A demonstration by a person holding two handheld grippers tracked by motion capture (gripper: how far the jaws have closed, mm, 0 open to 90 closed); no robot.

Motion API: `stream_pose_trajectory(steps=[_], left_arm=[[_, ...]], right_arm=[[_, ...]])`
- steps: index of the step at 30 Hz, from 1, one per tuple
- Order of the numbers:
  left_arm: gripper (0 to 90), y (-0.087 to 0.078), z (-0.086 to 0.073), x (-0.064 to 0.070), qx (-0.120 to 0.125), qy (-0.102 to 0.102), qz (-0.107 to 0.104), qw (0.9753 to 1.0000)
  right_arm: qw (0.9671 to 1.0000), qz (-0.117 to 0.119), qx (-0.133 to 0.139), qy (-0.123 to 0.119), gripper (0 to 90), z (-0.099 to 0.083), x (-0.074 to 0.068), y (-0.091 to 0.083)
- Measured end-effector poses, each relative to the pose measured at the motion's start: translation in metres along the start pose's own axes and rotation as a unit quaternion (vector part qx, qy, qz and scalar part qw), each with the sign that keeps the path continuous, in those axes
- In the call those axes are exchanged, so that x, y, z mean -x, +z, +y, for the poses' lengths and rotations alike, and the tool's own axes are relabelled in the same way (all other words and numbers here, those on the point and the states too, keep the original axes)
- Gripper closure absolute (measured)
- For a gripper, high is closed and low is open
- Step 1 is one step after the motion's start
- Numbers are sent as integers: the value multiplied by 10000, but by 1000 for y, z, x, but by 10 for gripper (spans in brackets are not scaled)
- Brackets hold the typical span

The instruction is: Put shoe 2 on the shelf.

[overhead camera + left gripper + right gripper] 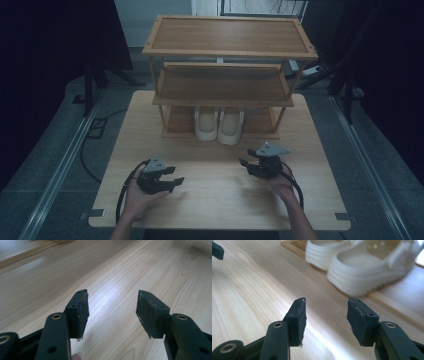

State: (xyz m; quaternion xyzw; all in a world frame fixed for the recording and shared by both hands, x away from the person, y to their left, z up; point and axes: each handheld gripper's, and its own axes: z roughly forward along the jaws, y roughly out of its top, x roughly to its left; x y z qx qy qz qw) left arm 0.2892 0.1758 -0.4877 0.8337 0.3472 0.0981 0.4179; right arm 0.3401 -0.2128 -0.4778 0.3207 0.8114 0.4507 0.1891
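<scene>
a pair of cream clog shoes [218, 125] stands side by side on the bottom shelf of a wooden shoe rack [230, 45], heels facing me, ahead of both sets of jaws and nearer the right ones. in the right gripper view the closer shoe [372, 270] sits just beyond the jaw tips and a little to their right, with its mate [324, 252] to its left.

i judge these shoes to be moulded foam or rubber: light, fairly stiff at the thick sole, springy at the upper wall, and not fragile. the matte skin should grip well against the jaw pads. the heel rim or the open collar looks like the best hold, pinching the wall from inside and outside; the heel strap would flex too much.

my right gripper [250, 164] hovers low over the surface [220, 205] with its jaws apart and nothing between them. my left gripper [176, 181] rests farther back to the left, jaws also apart and empty, pointing across bare wood.

what stands in the way is the rack itself. the middle shelf [222, 82] hangs low over the shoes, so there is little headroom, and i would come in flat from the front. the shelf's front lip [294, 246] lies under the heels, and the rack's slanted side posts flank the pair. the two shoes touch or nearly touch, leaving scant room for a jaw between them.
</scene>
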Motion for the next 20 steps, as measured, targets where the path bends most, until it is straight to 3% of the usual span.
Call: stream_pose_trajectory(steps=[1, 8, 10, 14, 20], left_arm=[[433, 0, 0, 0, -12, -2, 15, 10000], [432, 0, -2, -4, -19, -50, 92, 9999], [432, -1, -3, -5, -25, -67, 132, 9999], [431, -2, -2, -6, 6, -73, 144, 9999], [421, -2, -2, -8, 10, -110, 183, 9998]], right_arm=[[9999, -71, 14, 114, 496, -9, 2, -10], [9984, -284, 163, 471, 498, -38, 11, -39], [9983, -397, 37, 431, 492, -45, 14, -42], [9979, -384, 80, 514, 489, -48, 16, -44], [9977, -482, 151, 449, 447, -49, 15, -49]])
